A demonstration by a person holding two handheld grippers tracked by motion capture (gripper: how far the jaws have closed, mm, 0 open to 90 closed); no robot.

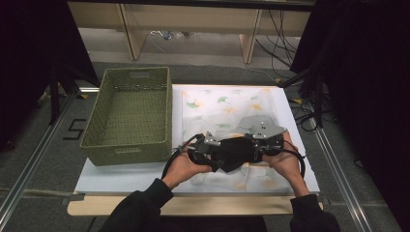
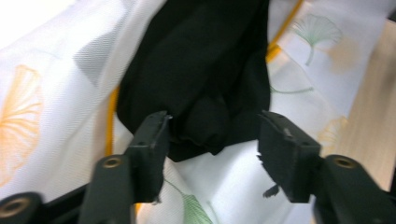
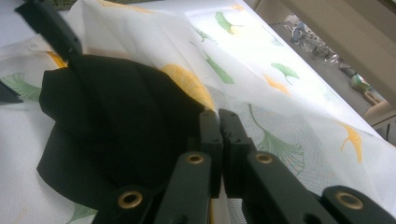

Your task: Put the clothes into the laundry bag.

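The black cloth is lying bunched on the leaf-printed sheet, near the front edge of the table, between the two hands. The right tongs are clenched, apparently pinching an edge of the sheet beside the black cloth, probably to anchor it. The left tongs are standing released, jaws straddling a fold of the black cloth without pressing it, likely lining up for a fresh grip. The woven basket is sitting at the table's left edge, presumably as the receptacle.
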